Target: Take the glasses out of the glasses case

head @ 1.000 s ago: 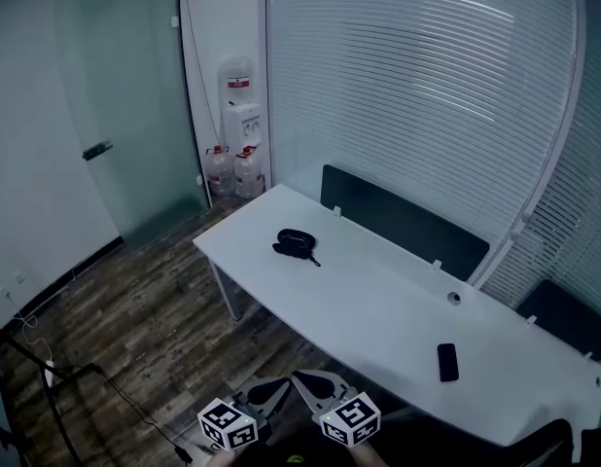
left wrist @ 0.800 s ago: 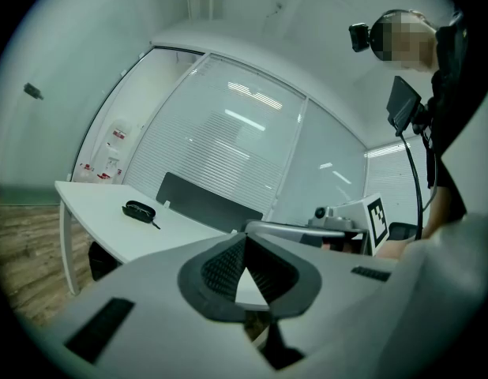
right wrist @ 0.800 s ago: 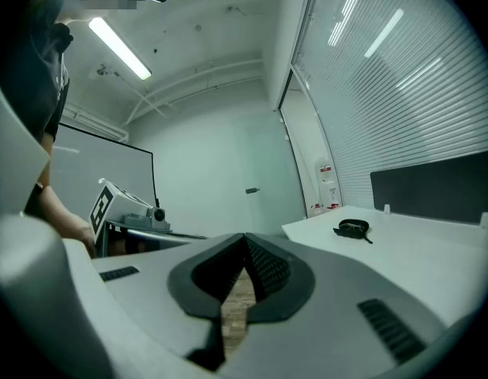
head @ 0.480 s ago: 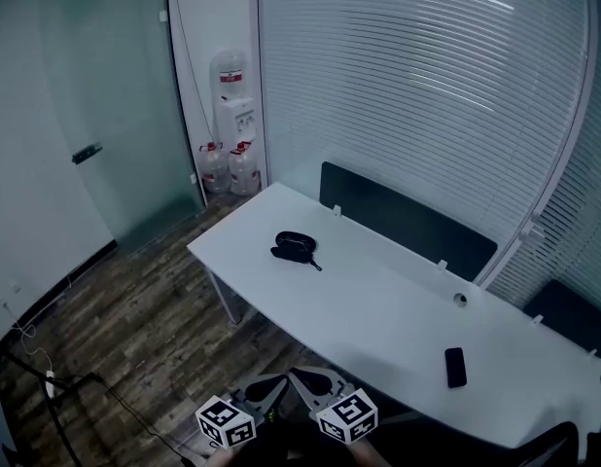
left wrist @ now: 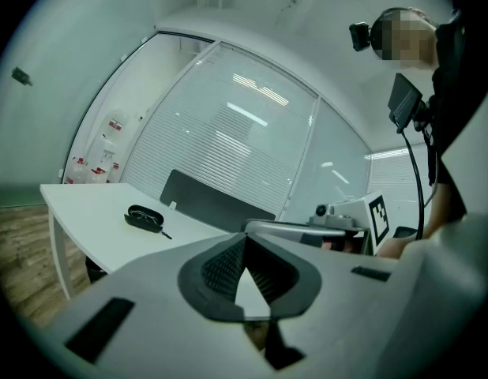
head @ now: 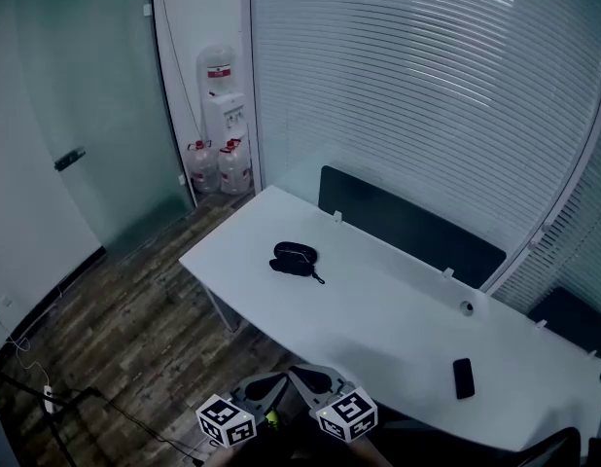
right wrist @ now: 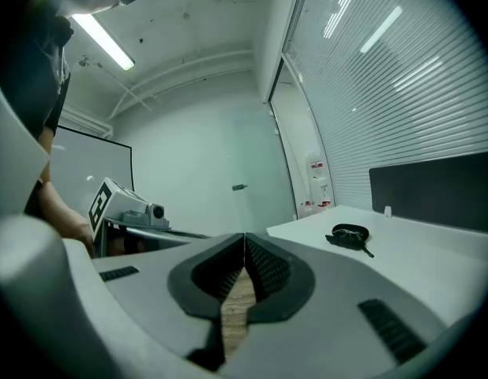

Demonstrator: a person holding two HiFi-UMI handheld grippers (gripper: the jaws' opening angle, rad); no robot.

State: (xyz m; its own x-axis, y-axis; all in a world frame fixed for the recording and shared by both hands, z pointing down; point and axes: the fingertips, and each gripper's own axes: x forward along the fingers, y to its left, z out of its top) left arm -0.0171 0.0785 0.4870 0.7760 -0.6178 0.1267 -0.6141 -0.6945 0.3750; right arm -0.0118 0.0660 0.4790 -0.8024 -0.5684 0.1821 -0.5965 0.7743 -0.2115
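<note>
Fingers of the left gripper (left wrist: 244, 239) were pressed together, nothing between them; fingers of the right gripper (right wrist: 244, 237) likewise closed tight and empty. Both were held side by side, short of the white counter (head: 378, 309). The glasses case (head: 294, 258) lay on the counter toward its left end, well apart from both.

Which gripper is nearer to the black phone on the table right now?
Right. The right gripper hangs off the near edge of the table, left of the phone. The left gripper sits beside it, farther left. Neither is over the table.
</note>
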